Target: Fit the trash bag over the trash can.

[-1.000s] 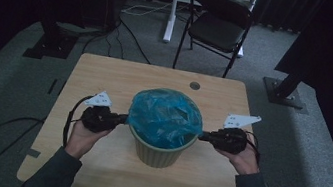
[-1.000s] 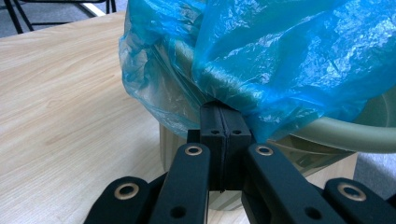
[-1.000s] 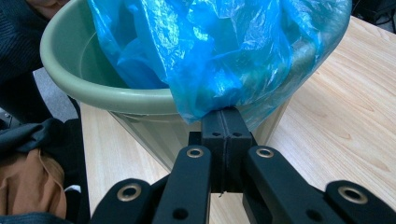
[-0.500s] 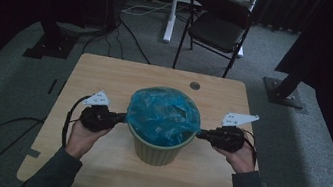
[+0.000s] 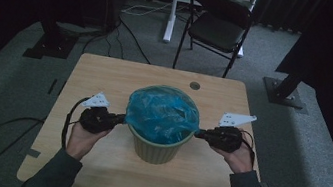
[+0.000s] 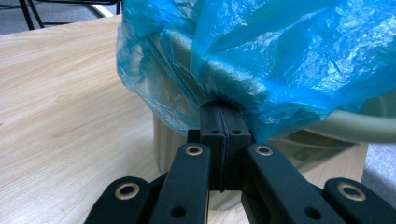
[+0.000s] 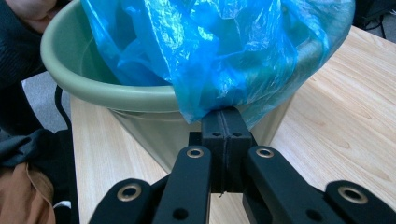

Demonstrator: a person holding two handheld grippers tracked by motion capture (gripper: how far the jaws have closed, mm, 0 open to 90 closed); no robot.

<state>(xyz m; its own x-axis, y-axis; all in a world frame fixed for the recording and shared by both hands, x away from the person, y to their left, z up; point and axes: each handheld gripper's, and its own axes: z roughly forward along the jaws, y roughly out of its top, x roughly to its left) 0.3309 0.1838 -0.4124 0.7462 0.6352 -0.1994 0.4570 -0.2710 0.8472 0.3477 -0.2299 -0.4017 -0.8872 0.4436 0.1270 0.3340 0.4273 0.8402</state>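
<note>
- The left hand-held gripper (image 5: 123,117) sits at the left side of the green bin (image 5: 158,148), level with its rim. Its jaws are pressed together on the hem of the blue bag (image 5: 164,113), which the left gripper view shows bunching into the closed pads just under the rim.
- The bin stands near the middle of the bench (image 5: 106,76), somewhat toward the near edge. The bag drapes over its mouth and part of the way down the wall (the film looks slack and crumpled inside, not yet pulled taut).
- The right hand-held gripper (image 5: 198,134) mirrors the first at the right side of the bin. Its jaws are likewise clamped together, pinching the bag's edge just below the rim in the right gripper view.
- The relation that matters: the bag's rim runs left to right between the two grippers, each one just outside the bin wall, and neither hand is clearly nearer. I judge the coming move to be a downward tug on both sides to seat the hem over the rim.
- Room to move: bare bench lies on the left, right and far sides. The near edge is close to the forearms, and a small round hole (image 5: 195,85) sits far behind the bin, well apart.
</note>
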